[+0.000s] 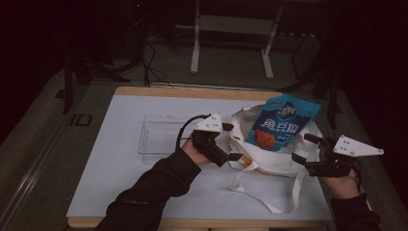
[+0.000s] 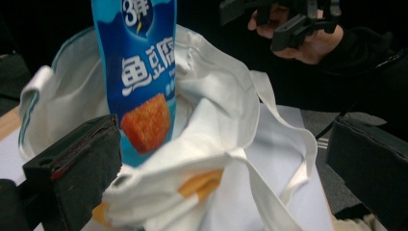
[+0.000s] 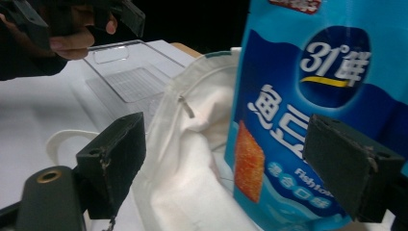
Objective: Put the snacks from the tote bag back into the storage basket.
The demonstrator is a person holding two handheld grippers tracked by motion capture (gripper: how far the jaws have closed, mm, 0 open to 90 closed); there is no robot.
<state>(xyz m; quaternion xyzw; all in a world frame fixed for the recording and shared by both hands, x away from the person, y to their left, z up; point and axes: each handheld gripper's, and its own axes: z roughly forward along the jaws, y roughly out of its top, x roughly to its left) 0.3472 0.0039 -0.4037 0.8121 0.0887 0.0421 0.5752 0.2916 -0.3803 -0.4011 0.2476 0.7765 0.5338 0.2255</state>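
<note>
While both grippers sit open at either side of the bag, nothing is held in either one.

Table: a white board (image 1: 120, 163) with a wooden edge, lying under dim light.

Cloth bag: a white tote bag (image 1: 276, 161) lies on the right half of the board, its mouth open and its straps trailing toward the near edge. Something orange shows at its front fold in the left gripper view (image 2: 202, 183).

Snack packet: a blue packet (image 1: 281, 120) with white lettering and an orange square printed on it stands in the mouth of the bag, its lower end inside and its top leaning up and away from the person. It also shows large in the right gripper view (image 3: 312, 110) and in the left gripper view (image 2: 137, 72).

Clear tray: a see-through plastic tray (image 1: 161, 137) lies flat on the board just left of the bag, next to the left hand.

Left gripper: the left gripper (image 1: 230, 142) is at the bag's left edge, jaws spread wide. In its own view the bag's rim lies between the jaws, and I cannot tell whether either jaw touches the cloth.

Right gripper: the right gripper (image 1: 305, 148) is at the bag's right edge, jaws spread wide, with the packet and bag opening seen between them in its own view.
</note>
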